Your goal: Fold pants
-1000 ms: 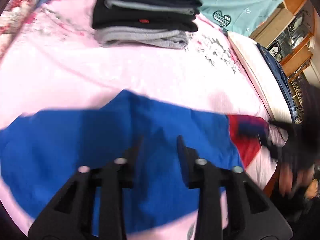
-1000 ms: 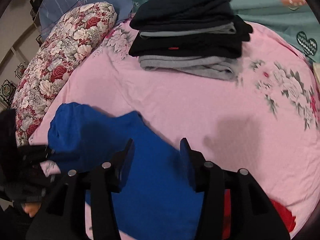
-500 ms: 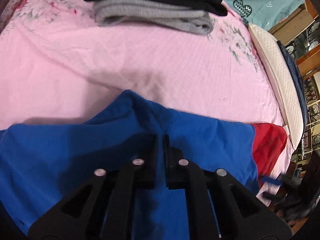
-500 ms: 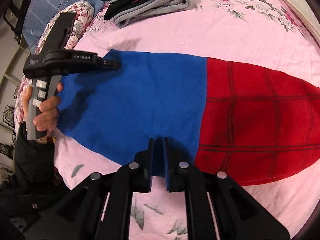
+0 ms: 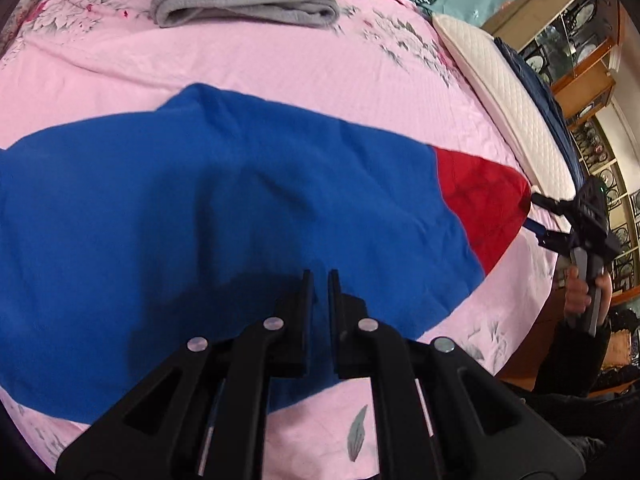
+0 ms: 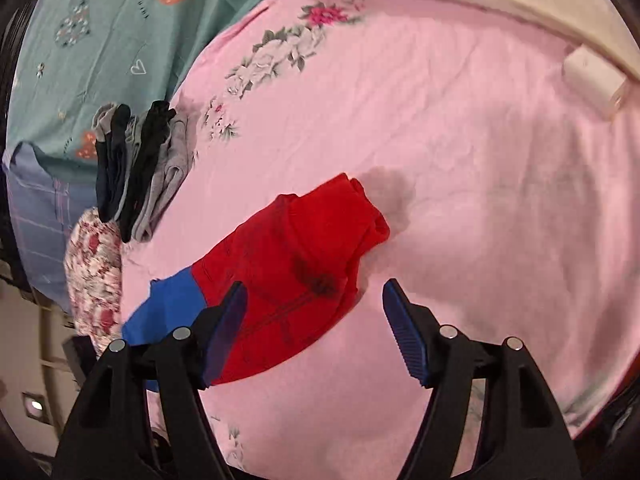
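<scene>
The pants (image 5: 240,208), blue at the waist with red legs (image 5: 480,196), lie spread on the pink sheet (image 5: 280,76). My left gripper (image 5: 321,276) is shut over the blue part, and blue cloth shows in the thin slit between its fingers. Off the red leg end, my right gripper (image 5: 532,210) hangs in a person's hand (image 5: 580,292). In the right wrist view the right gripper (image 6: 314,284) is opening wide. The rumpled red leg (image 6: 312,248) lies under its left finger (image 6: 228,312), and the pads press on nothing.
A stack of folded dark and grey clothes (image 5: 244,0) sits at the far side of the bed. A white pillow (image 5: 512,92) lines the right edge, with wooden shelves (image 5: 580,60) behind. A floral pillow (image 6: 96,272), a teal blanket (image 6: 120,20) and a small white box (image 6: 596,76) also show.
My left gripper closed on the blue cloth and stayed there. My right gripper let go of the blue near edge, rolled, swung over to the red leg end and opened.
</scene>
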